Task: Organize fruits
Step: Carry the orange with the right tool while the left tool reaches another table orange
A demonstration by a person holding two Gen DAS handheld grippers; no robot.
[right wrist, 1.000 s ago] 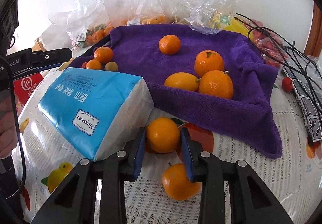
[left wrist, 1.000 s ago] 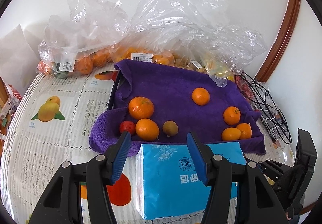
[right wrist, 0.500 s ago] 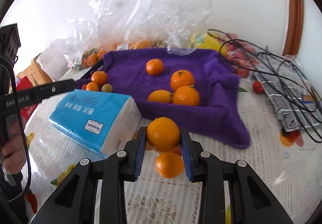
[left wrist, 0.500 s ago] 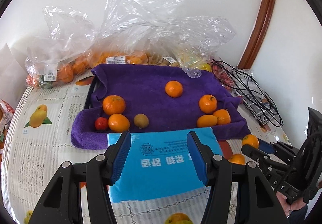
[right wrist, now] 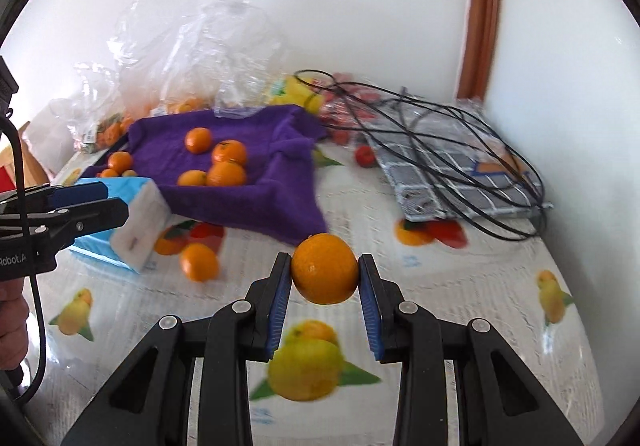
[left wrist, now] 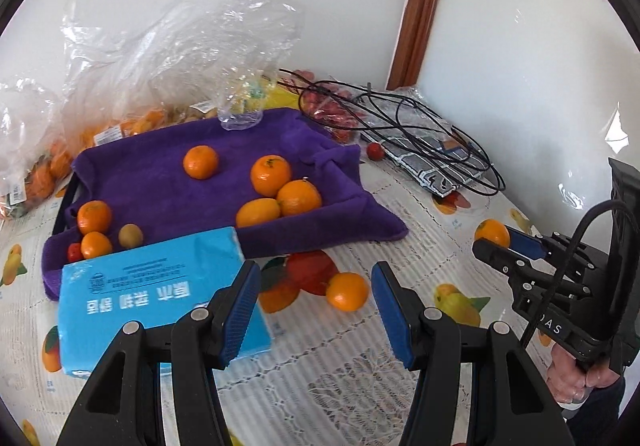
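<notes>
My right gripper [right wrist: 325,274] is shut on an orange [right wrist: 324,268] and holds it above the fruit-print tablecloth [right wrist: 420,286]; the same held orange [left wrist: 491,233] shows at the right of the left wrist view. My left gripper [left wrist: 316,288] is open with nothing between its pads, just short of a loose orange [left wrist: 347,291] lying on the cloth. That loose orange [right wrist: 199,262] sits beside the blue tissue pack [right wrist: 120,230]. A purple towel [left wrist: 168,181] over a tray carries several oranges, a kiwi [left wrist: 130,236] and a small red fruit [left wrist: 74,252].
The blue tissue pack [left wrist: 160,298] lies in front of the towel. Clear plastic bags [left wrist: 160,57] of fruit stand at the back by the wall. Black cables [left wrist: 400,113] lie over a checked packet [right wrist: 452,161] at the right, with a small red fruit [left wrist: 375,151] nearby.
Both grippers swung to the right. The right one lifted the orange off the cloth and carried it away from the tissue pack; the left one now faces the loose orange.
</notes>
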